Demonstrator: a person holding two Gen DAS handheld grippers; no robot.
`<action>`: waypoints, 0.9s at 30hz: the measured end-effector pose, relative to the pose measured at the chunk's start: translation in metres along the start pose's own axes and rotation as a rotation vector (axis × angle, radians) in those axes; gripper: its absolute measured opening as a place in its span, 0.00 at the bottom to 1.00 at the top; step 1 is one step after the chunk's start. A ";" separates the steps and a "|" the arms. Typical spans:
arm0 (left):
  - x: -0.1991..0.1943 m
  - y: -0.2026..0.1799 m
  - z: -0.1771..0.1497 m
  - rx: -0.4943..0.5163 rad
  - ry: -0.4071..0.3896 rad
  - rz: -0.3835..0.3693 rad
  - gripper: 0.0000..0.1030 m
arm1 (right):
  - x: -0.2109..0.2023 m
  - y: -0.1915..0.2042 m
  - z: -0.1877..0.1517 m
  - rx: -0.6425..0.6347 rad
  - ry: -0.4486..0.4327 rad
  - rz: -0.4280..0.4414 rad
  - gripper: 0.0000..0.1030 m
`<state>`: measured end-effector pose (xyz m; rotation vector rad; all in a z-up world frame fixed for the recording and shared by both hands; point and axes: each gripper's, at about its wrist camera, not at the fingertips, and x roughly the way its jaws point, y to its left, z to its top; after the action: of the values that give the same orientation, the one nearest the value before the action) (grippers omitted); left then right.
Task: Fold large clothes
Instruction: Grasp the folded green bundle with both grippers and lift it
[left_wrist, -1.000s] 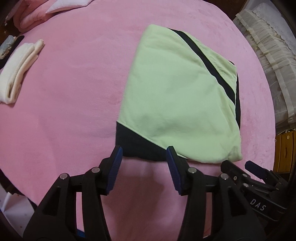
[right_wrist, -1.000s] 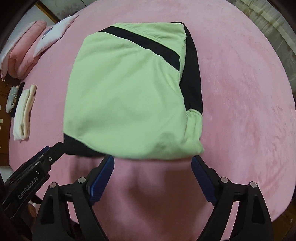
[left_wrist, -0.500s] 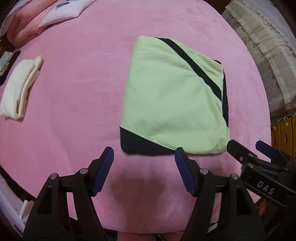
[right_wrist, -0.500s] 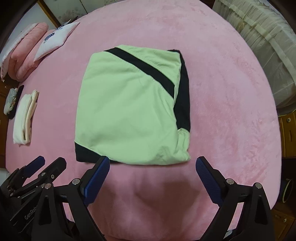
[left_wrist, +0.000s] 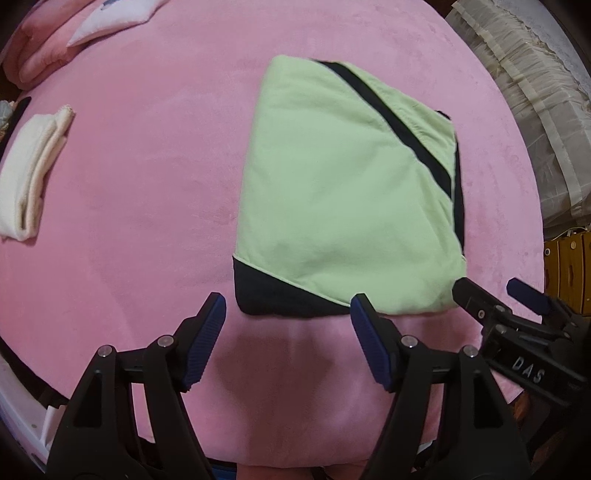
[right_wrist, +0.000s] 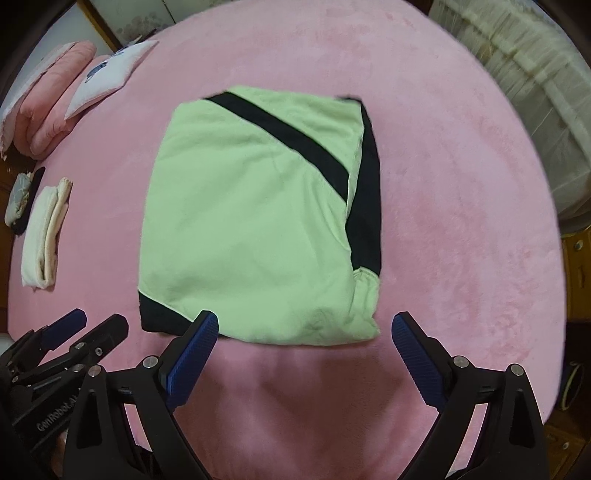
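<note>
A folded light-green garment (left_wrist: 332, 192) with black stripes and a black near-left corner lies flat on the pink bed cover (left_wrist: 129, 184). My left gripper (left_wrist: 286, 297) hovers above its near edge, over the black corner. Its jaws are opening and hold nothing. The right gripper (right_wrist: 304, 314) hangs wide open and empty above the garment's (right_wrist: 251, 229) near right edge. Each gripper also shows in the other's view: the right gripper (left_wrist: 487, 286) at the garment's near right corner, the left gripper (right_wrist: 99, 319) at the near left.
A folded cream cloth (left_wrist: 29, 177) lies at the bed's left. Folded pink bedding (right_wrist: 48, 96) and a white pillow (right_wrist: 110, 74) sit far left. Frilled beige fabric (left_wrist: 517, 92) borders the right side, with wooden furniture (left_wrist: 569, 266) below it.
Both grippers have lifted away from the garment's near edge, so it looks smaller and farther. The left jaws have spread wider, and the right ones a little.
</note>
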<state>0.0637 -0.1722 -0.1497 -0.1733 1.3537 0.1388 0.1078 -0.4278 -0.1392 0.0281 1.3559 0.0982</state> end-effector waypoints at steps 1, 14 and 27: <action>0.009 0.004 0.003 -0.007 0.007 0.000 0.68 | 0.010 -0.006 0.003 0.014 0.020 0.010 0.93; 0.114 0.081 0.075 -0.149 0.025 -0.293 0.69 | 0.109 -0.079 0.055 0.037 0.007 0.297 0.93; 0.145 0.073 0.110 -0.254 0.002 -0.369 0.50 | 0.129 -0.073 0.089 0.091 -0.011 0.487 0.31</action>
<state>0.1848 -0.0782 -0.2715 -0.6324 1.2815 -0.0016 0.2255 -0.4856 -0.2518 0.4348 1.3188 0.4447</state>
